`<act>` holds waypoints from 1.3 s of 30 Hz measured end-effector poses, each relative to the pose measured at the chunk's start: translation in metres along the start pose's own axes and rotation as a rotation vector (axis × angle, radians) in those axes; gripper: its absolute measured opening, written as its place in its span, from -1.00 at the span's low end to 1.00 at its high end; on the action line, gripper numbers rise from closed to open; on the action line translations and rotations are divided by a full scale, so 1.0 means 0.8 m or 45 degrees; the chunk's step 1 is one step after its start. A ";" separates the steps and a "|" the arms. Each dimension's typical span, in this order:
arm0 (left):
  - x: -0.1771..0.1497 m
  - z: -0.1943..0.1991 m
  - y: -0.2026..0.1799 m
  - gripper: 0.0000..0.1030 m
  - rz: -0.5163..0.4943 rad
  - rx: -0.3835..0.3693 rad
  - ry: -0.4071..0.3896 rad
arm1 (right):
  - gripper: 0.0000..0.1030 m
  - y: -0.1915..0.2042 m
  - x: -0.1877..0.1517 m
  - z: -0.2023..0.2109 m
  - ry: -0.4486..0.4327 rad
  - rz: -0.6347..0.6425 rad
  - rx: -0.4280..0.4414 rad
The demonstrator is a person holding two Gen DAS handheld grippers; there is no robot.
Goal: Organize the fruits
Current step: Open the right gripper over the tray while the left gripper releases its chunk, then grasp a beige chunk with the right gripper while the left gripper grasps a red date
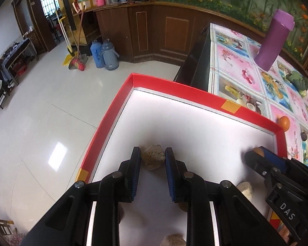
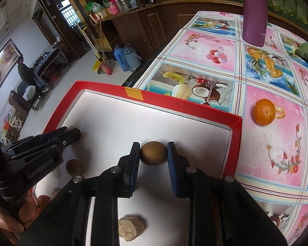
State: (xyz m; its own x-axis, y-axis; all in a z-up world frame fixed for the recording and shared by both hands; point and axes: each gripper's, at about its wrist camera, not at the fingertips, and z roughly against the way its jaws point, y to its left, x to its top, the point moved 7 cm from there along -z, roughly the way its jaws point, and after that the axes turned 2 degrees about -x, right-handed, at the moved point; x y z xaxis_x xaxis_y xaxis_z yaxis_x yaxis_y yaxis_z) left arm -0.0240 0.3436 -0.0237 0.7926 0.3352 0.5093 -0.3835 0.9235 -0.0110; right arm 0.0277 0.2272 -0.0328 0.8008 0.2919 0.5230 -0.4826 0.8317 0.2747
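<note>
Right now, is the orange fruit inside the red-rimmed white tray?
No: the round orange fruit sits on the floral tablecloth, outside the red-rimmed white tray, beyond its far right corner.

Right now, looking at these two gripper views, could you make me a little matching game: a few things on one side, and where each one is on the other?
Things:
1. orange
2. round brown fruit
3. purple bottle
4. pale rough chunk

Places:
A. between the left gripper's fingers, inside the red-edged tray
B. on the patterned tablecloth, just outside the tray
C. between the right gripper's fingers, inside the tray
D. standing at the table's far end

Pairs: 1-B, 2-C, 3-D, 4-A
</note>
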 end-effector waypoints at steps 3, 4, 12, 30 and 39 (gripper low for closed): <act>-0.002 0.001 0.000 -0.49 -0.007 0.023 0.007 | -0.22 -0.001 0.001 0.002 0.020 0.000 0.042; -0.003 0.001 0.001 -0.44 0.000 0.032 0.012 | -0.16 -0.001 0.001 0.005 0.016 -0.017 0.075; -0.007 0.041 -0.019 -0.07 -0.020 0.037 -0.077 | -0.09 -0.052 0.012 0.081 -0.217 -0.134 0.195; -0.023 0.093 -0.246 -0.01 -0.342 -0.206 -0.155 | -0.09 -0.376 -0.096 0.205 -0.365 -0.527 -0.157; -0.021 0.077 -0.314 -0.01 -0.426 -0.240 -0.133 | -0.09 -0.368 -0.083 0.170 -0.280 -0.530 -0.128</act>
State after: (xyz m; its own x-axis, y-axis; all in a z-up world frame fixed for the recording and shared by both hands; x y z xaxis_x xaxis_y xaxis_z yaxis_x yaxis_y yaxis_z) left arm 0.0298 0.0941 0.0232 0.8026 -0.0020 0.5966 -0.0105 0.9998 0.0175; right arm 0.0680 -0.1010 -0.0390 0.8195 -0.1730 0.5463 -0.0918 0.9014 0.4232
